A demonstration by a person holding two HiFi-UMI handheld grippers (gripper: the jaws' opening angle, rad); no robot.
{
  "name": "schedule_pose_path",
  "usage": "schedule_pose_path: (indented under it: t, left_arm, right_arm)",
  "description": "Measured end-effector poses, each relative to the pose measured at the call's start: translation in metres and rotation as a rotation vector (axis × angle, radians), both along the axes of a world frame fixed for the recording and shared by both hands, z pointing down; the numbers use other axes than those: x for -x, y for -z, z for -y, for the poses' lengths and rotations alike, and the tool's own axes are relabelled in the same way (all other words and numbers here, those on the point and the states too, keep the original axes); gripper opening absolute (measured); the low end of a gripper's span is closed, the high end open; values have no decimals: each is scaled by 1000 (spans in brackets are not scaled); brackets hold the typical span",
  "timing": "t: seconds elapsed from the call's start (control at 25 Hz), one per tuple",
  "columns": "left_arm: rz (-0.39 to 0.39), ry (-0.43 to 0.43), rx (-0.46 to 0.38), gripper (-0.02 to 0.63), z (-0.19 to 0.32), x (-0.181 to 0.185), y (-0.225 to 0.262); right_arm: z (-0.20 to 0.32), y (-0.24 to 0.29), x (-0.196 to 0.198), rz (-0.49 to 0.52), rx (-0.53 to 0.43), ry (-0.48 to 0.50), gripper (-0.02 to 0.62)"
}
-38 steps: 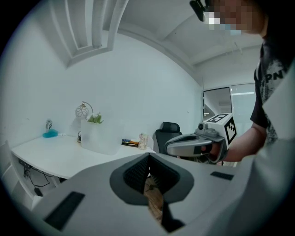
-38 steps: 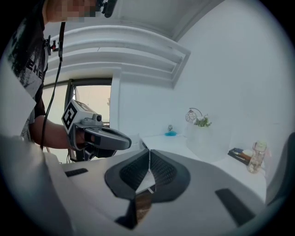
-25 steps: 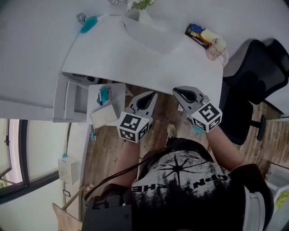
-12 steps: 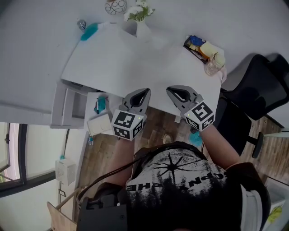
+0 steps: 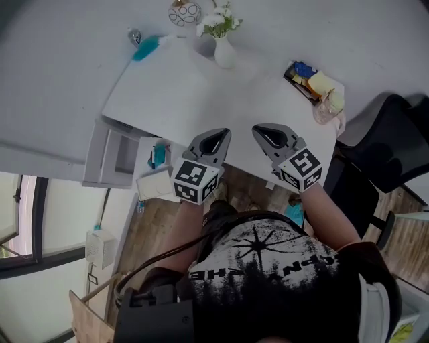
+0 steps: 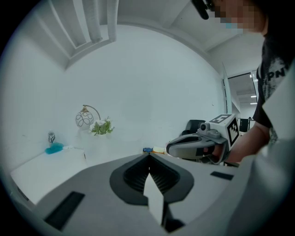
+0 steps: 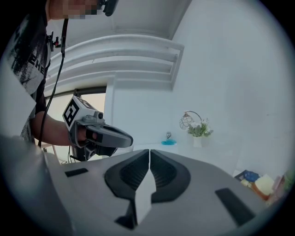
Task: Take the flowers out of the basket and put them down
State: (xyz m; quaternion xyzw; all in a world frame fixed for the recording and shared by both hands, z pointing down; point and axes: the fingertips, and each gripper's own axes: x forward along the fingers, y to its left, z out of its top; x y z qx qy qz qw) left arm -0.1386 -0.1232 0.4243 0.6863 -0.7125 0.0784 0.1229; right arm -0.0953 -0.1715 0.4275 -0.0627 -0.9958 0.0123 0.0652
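Both are clenched shut with nothing in them. The left hand-held gripper (image 5: 214,137) and right hand-held gripper (image 5: 269,134) sit side by side mid-frame in the head view, tips over the lower edge of the white bench (image 5: 194,94). The flowers (image 5: 218,20) are up at the top centre, standing in a white vase (image 5: 224,52) on the bench, well apart from both grippers.
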Motion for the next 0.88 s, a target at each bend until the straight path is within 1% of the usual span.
schedule_pose_path:
  t: [0.24,0.48,0.56,0.68,0.88]
  left_arm:
    - [-7,-14,-4,11,12,30,-4]
    - [-12,-66,-21,11,43,75,-3]
    - [-4,-91,-25,11,54,93,1]
    - [7,-127,-25,11,71,124,7]
    - [-1,-189,-28,11,98,164,14]
  right_arm:
    - [12,-1,26,-1,-8,-20,20]
    - [37,-1,62,-18,-21,-73,20]
    - [49,5,75,-17,-14,-93,20]
    - [70,20,99,-16,-29,-127,20]
    - [100,50,138,-6,-26,-195,20]
